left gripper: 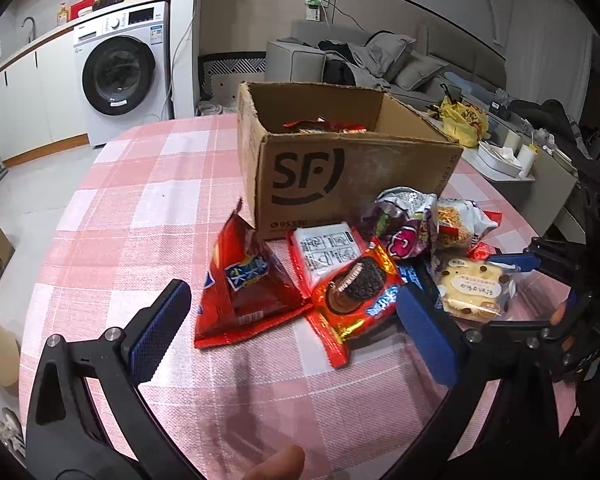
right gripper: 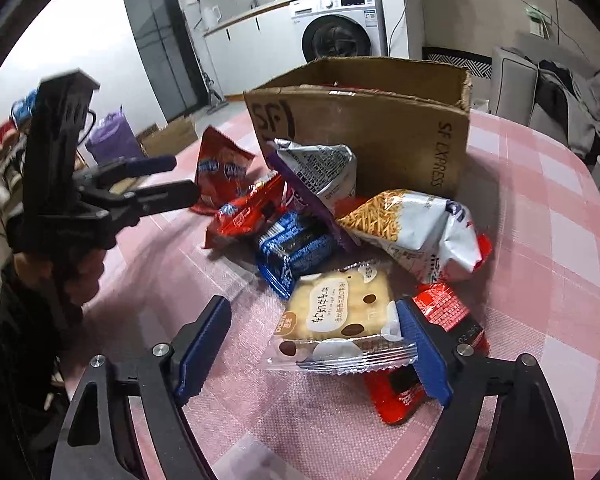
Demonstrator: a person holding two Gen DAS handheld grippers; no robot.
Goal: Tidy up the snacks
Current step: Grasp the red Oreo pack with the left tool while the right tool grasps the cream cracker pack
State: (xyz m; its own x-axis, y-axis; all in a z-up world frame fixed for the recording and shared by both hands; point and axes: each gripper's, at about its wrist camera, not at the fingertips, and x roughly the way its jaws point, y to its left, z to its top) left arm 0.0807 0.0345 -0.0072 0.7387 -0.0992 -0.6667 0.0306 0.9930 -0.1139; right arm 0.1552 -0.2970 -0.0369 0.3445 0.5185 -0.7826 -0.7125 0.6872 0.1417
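A pile of snack packets lies on the pink checked table in front of an open SF cardboard box, which also shows in the right wrist view and holds some red packets. My left gripper is open above a red chip bag and a red cookie packet. My right gripper is open around a clear-wrapped yellow cake, with the right finger beside a red packet. The cake also shows in the left wrist view. A blue cookie packet, a noodle-snack bag and a silver-purple bag lie behind it.
The table edge curves at the left. A washing machine and counter stand beyond it, a sofa behind the box, and a cluttered side table at the right. Bare tablecloth lies left of the box.
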